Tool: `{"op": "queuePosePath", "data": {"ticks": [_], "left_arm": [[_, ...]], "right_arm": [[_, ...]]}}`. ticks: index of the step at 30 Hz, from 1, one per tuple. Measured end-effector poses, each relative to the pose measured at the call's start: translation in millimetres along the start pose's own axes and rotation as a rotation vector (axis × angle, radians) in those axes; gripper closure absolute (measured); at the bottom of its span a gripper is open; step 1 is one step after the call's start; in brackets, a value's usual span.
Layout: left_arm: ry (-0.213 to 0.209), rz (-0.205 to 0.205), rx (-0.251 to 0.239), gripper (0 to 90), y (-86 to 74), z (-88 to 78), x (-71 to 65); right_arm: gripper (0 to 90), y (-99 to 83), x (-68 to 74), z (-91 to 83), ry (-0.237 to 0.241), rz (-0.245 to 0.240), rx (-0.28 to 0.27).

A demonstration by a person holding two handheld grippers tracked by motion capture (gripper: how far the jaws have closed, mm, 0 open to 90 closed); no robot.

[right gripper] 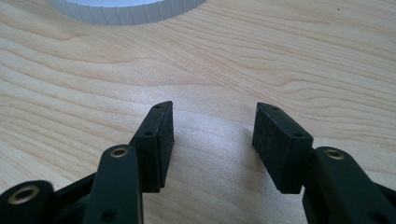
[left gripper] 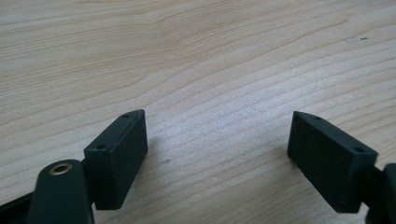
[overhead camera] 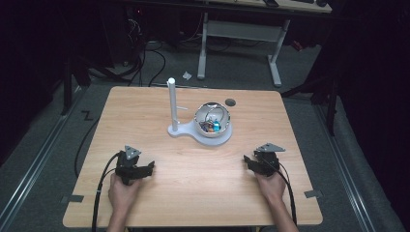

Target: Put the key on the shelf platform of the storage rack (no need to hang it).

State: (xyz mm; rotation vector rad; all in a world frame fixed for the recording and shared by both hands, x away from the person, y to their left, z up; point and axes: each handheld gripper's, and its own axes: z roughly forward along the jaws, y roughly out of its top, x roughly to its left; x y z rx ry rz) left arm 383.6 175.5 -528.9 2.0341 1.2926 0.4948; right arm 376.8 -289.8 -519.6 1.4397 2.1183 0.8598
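— Pale wood is all our tongs have under them: the left tongs (left gripper: 217, 140) stand wide apart over bare counter (overhead camera: 159, 203), and the right tongs (right gripper: 212, 135) are parted too, a little less, with nothing between the jaws of either.

— So we judge this as the start, before any reach?

— We do. From above, the left tongs (overhead camera: 137, 169) and right tongs (overhead camera: 258, 162) rest near the front edge, well apart from the shiny metal bowl (overhead camera: 212, 120) sitting mid-counter on its white stand (overhead camera: 181, 130), beside the stand's upright white post (overhead camera: 171, 104).

— And what's in the bowl?

— Small bits (overhead camera: 212, 126), some blue and orange (too small for us to name). The ribbed white rim (right gripper: 126, 10) at the top of the right gripper view looks like the stand's base.

— Next move?

— We'd guess one pair goes forward and up over the bowl's rim, staying open, clear of the post.

— Any writing?

— None we can read.
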Motion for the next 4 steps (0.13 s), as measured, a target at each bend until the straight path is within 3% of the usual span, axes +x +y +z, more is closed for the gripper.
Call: {"op": "queuePosePath", "data": {"ticks": [4], "left_arm": [[0.000,0.000,0.000,20.4,0.0,0.0,0.0]], "right_arm": [[47.7,0.0,-0.2,0.1,-0.002,0.002,0.000]]}}
